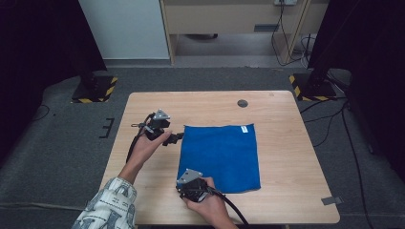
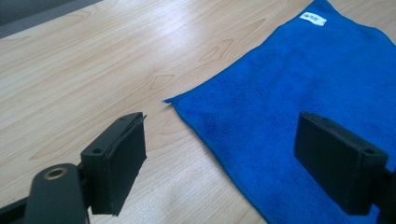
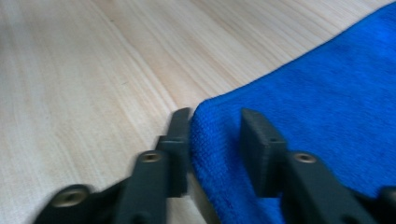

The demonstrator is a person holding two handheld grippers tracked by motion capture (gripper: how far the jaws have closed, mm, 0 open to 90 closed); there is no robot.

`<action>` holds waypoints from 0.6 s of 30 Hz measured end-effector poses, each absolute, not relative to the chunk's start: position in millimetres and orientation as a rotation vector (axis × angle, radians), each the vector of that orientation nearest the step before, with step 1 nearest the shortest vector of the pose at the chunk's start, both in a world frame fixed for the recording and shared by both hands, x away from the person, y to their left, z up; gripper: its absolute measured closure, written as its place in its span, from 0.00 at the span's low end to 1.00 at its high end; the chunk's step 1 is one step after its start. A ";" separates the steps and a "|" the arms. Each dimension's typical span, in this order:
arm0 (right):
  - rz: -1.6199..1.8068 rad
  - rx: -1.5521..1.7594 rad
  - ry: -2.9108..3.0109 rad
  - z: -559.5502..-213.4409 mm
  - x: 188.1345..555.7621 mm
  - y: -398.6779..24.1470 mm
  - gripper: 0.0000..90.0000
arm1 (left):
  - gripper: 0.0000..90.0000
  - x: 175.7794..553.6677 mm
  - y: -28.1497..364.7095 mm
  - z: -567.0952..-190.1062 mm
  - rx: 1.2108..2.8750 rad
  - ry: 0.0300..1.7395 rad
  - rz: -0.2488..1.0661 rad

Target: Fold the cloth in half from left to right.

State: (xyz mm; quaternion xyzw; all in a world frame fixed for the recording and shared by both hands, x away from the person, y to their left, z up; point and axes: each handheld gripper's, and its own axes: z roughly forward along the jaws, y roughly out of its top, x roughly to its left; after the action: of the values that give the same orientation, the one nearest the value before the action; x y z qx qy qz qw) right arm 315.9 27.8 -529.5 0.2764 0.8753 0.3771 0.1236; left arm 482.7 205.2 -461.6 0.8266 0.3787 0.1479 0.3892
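Low in the high view, just right of centre, the right claw (image 1: pixel 187 182) sits at the near left corner of the blue cloth (image 1: pixel 220 157), held in a hand that comes up from the bottom edge. In the right gripper view its jaws straddle that corner (image 3: pixel 219 140): one pad lies against the cloth's edge on the bare wood side, the other stands over the fabric with a narrow gap left, so the jaws are partly closed with the cloth between them and not visibly pinched. The cloth lies flat in the middle of the wooden tabletop (image 1: pixel 286 143), slightly right of centre, with a small white label (image 1: pixel 244 129) at its far right corner. Farther up, left of centre, the left claw (image 1: pixel 175 139) points at the cloth's far left corner; in the left gripper view its jaws stand wide apart, holding nothing, with that corner (image 2: pixel 175 101) just ahead between them. A small dark round disc (image 1: pixel 242 103) lies near the far edge of the tabletop.
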 end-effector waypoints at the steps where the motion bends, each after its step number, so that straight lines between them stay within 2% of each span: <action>1: 1.098 0.817 2.546 -529.5 317.3 26.5 0.82 | 0.19 484.5 205.2 -463.3 2.101 0.965 0.370; 2: 1.106 0.834 2.538 -529.7 318.8 25.2 0.89 | 0.19 487.6 205.6 -466.7 2.100 0.969 0.362; 6: 1.129 0.863 2.543 -529.8 320.3 23.9 0.94 | 0.22 494.7 206.4 -475.1 2.088 0.978 0.346; 13: 1.190 0.874 2.557 -529.9 315.9 27.4 0.95 | 0.35 507.4 203.4 -490.3 2.058 0.996 0.347; 18: 1.202 0.880 2.554 -527.5 315.2 28.1 0.95 | 0.41 520.2 195.7 -499.1 2.114 1.003 0.345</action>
State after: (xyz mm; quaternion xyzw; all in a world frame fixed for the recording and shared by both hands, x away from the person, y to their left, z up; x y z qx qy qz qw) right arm 315.2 28.1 -527.5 0.2963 0.8601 0.4049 0.0925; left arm 520.2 195.7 -499.1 0.8273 0.3927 0.1351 0.3785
